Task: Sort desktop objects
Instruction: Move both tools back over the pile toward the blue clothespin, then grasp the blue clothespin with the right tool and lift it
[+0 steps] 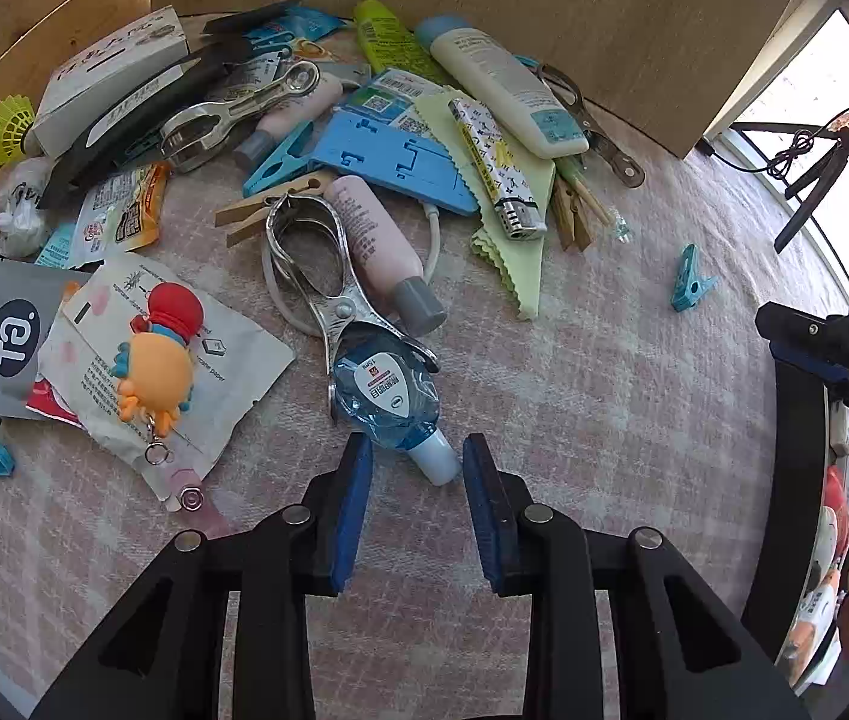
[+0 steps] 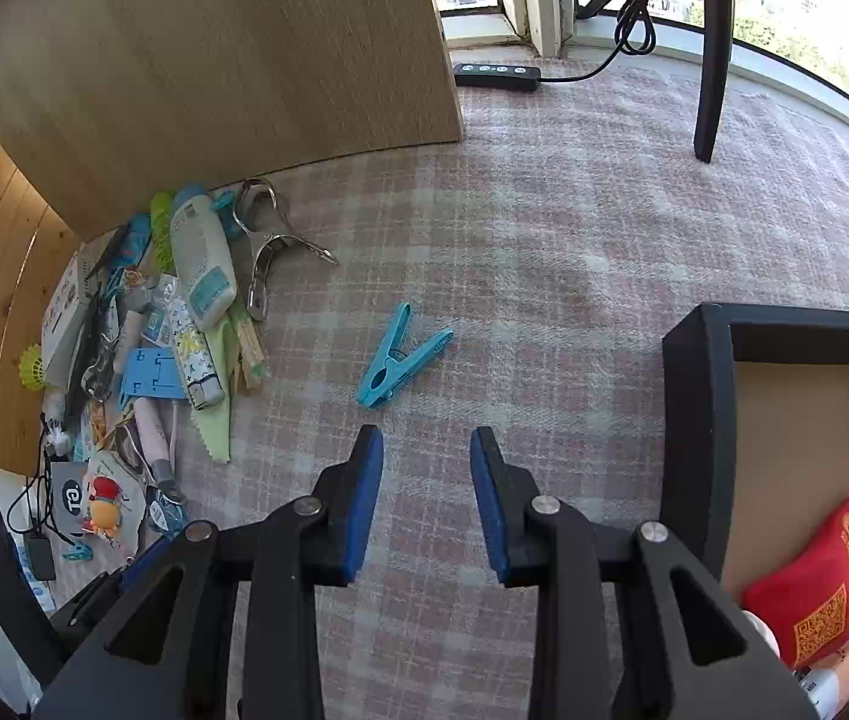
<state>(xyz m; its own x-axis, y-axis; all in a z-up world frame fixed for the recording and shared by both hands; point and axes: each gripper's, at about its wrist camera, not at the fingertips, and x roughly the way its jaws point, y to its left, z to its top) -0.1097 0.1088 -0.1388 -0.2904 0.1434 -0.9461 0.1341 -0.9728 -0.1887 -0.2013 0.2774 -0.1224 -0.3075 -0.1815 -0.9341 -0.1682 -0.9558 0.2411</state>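
Observation:
My left gripper [image 1: 418, 450] points down at a small clear-blue bottle [image 1: 385, 399] that lies on the plaid cloth. The bottle's pale cap [image 1: 439, 462] sits between the blue pads, close to the right pad, and a gap shows on both sides. A metal clip [image 1: 319, 282] rests against the bottle's far end. In the right wrist view my right gripper [image 2: 427, 444] hangs open over bare cloth with nothing between its fingers. A blue plastic peg [image 2: 403, 357] lies just beyond its fingertips. A black-walled tray [image 2: 694, 420] stands to its right and holds a red pouch [image 2: 826, 588].
A pile fills the cloth's far left: a pink tube [image 1: 376, 240], a patterned lighter [image 1: 496, 168], a white tube [image 1: 508, 90], an orange cartoon keychain [image 1: 154, 372] and wooden pegs [image 1: 262, 204]. A wooden board [image 2: 214, 60] stands behind it. A power strip [image 2: 496, 75] and a tripod leg [image 2: 712, 60] are near the window.

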